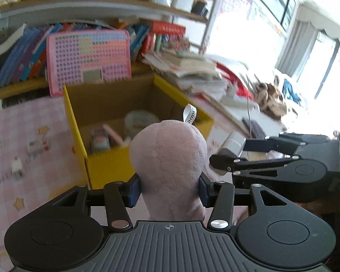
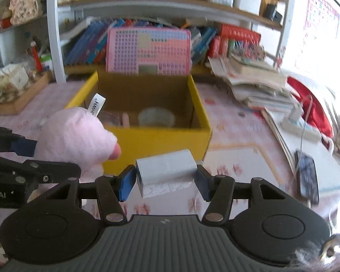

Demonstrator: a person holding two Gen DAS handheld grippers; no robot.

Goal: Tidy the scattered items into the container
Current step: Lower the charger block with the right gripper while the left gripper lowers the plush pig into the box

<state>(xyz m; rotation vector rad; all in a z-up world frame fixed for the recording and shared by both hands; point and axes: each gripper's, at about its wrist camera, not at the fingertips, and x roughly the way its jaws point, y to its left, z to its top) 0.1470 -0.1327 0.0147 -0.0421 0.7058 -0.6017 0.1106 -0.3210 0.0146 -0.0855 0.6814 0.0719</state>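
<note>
Yellow open-top cardboard box (image 2: 156,136) sits on counter just ahead; left hand-held gripper (image 1: 168,190) clamps pink plush toy (image 1: 170,156), right hand-held gripper (image 2: 165,179) clamps grey wrapped roll (image 2: 166,170): carry both over rim before releasing.

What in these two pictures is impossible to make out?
- Box contents: blurred in both views; in the left view the pink plush covers part of them.
- Plush's lower part: left view, hidden behind the left hand-held gripper.
- What the grey block in the right hand-held gripper is: no readable markings.
- Book titles: blurred.
</note>
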